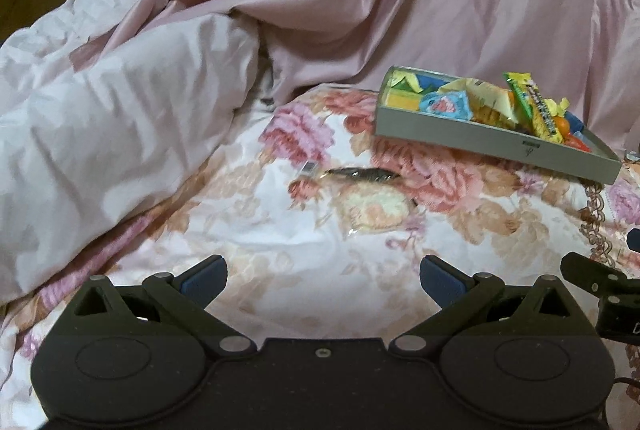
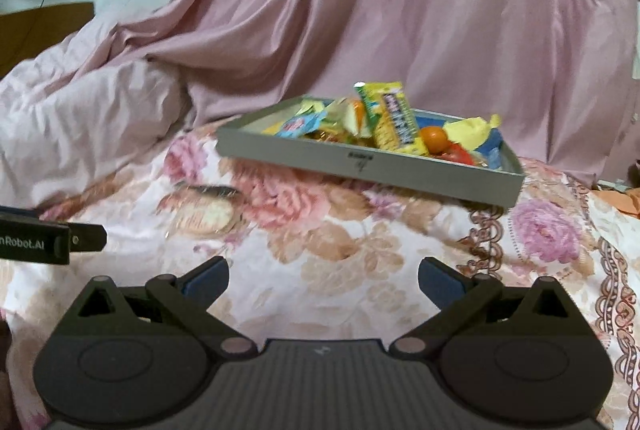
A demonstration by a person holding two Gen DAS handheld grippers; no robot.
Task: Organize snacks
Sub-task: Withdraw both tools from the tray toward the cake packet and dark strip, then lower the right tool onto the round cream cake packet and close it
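Both the left gripper [image 1: 323, 280] and right gripper [image 2: 323, 280] hover empty with fingers apart over the floral bedspread [image 1: 280, 230], where a clear-wrapped snack [image 1: 370, 204] lies just beside the grey tray [image 1: 480, 142]; light, crinkly and probably slippery, it looks best pinched by its wrapper edge.

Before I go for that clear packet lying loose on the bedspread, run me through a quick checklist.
1. Left gripper jaws open and empty: ok.
2. Right gripper jaws open and empty: ok.
3. Clear packet in view and unobstructed, lying flat on the floral bedspread ahead of the left gripper: ok.
4. Grey tray has spare room: not ok, snacks are heaped above the rim.
5. Yellow snack bar settled in the tray: not ok, it is propped up on the pile.
6. Tray sits level on the soft bedding: cannot tell.
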